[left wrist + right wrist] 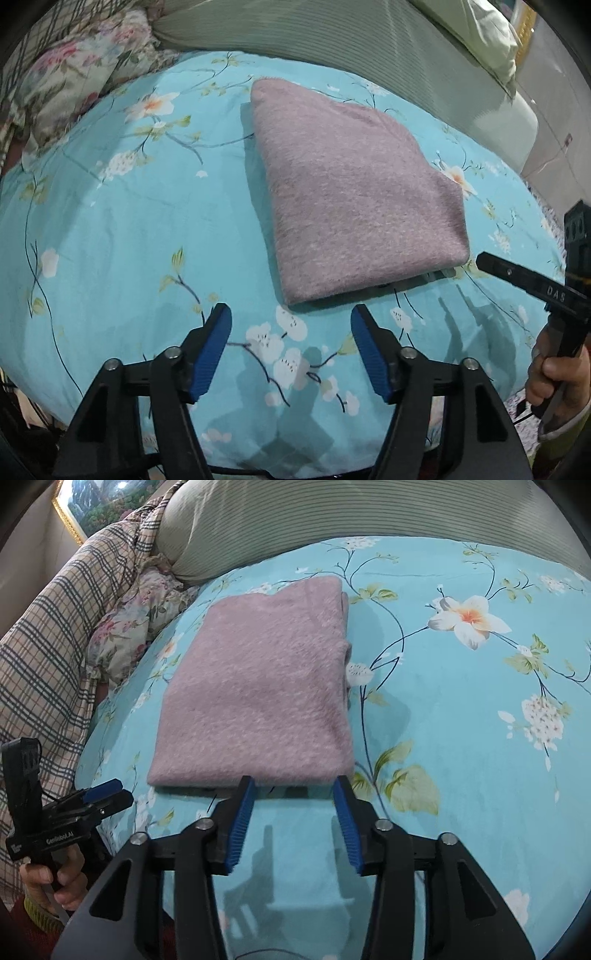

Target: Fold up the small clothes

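Observation:
A pinkish-mauve knit garment (354, 192) lies folded into a flat rectangle on the turquoise floral bedspread (110, 229); it also shows in the right wrist view (258, 690). My left gripper (291, 317) is open and empty, just short of the garment's near edge. My right gripper (293, 784) is open and empty, its fingertips at the garment's near edge. The right gripper also shows at the right edge of the left wrist view (524, 277). The left gripper also shows at the lower left of the right wrist view (107, 794).
A floral pillow (70, 77) and a plaid blanket (48, 653) lie at the left. A green ribbed cushion (332, 513) runs along the far side of the bedspread (480, 709). A framed picture (96, 506) hangs beyond.

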The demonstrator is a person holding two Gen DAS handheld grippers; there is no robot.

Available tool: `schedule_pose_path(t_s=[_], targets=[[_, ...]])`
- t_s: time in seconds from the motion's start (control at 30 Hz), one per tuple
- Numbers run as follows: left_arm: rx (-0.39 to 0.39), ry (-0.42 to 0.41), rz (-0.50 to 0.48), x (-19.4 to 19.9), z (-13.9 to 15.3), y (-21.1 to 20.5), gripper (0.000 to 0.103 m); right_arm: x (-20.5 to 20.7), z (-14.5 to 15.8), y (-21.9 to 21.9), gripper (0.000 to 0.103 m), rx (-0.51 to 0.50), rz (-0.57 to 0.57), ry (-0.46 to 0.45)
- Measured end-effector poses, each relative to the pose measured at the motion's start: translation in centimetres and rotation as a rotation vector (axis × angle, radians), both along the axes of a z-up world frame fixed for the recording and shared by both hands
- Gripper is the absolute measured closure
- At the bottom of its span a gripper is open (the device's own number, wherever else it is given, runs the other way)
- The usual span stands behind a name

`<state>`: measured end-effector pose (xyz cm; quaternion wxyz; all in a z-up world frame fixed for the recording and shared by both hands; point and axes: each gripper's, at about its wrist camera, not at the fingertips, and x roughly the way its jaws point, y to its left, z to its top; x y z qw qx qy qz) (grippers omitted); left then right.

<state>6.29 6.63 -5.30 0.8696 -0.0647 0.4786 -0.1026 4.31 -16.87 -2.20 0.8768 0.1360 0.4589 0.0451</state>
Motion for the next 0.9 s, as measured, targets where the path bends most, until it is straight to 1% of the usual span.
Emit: schedule_pose_path(t_s=[0.07,0.17,0.23,0.27,0.33,0.4,0.43,0.5,0.57,0.63,0.67,0.7,0.8,0.9], targets=[[-0.014,0.009,0.004,-0.3,-0.3,0.3,0.034,-0.5,0.0,0.4,0.052,-0.012,0.010,0.003],[-0.004,0.000,0.015,-0.8,-0.5,0.5,0.034,-1.2,0.1,1.1,0.048,-0.032,0.025,0.009],[0.010,-0.010,0.034,-1.2,-0.6,0.7,0.034,-1.6,0.1,1.5,0.041,-0.051,0.033,0.008],[0.010,-0.014,0.040,-1.4,-0.7,0.7,0.032,-1.9,0.2,1.6,0.039,-0.060,0.037,0.005],[0.009,-0.019,0.054,-1.9,-0.7,0.9,0.032,-2.1,0.4,1.6,0.031,-0.075,0.045,0.002],[0.026,-0.028,0.062,-2.4,-0.6,0.8,0.032,-2.5,0.6,1.9,0.027,-0.094,0.055,-0.004],[0.039,-0.026,0.048,-2.6,-0.4,0.6,0.032,-2.7,0.7,1.9,0.026,-0.102,0.060,-0.006],[0.086,-0.045,0.014,-3.1,0.3,0.0,0.032,-3.0,1.1,2.1,0.023,-0.116,0.075,-0.010],[0.130,-0.088,0.016,-3.5,1.3,-0.2,0.030,-3.3,1.5,2.3,0.020,-0.126,0.086,-0.015],[0.165,-0.120,0.017,-3.7,2.6,-0.3,0.026,-3.5,2.3,2.4,0.016,-0.135,0.102,-0.024],[0.180,-0.135,0.015,-3.7,3.3,-0.3,0.021,-3.6,2.7,2.6,0.015,-0.139,0.111,-0.031],[0.192,-0.148,0.011,-3.6,3.9,-0.3,0.017,-3.7,3.0,2.7,0.013,-0.142,0.120,-0.040],[0.205,-0.155,-0.004,-3.5,5.6,-0.4,0.015,-4.0,4.3,3.0,0.004,-0.149,0.140,-0.072],[0.230,-0.161,-0.008,-3.2,6.4,-0.5,0.014,-4.2,5.2,3.3,0.001,-0.158,0.152,-0.110]])
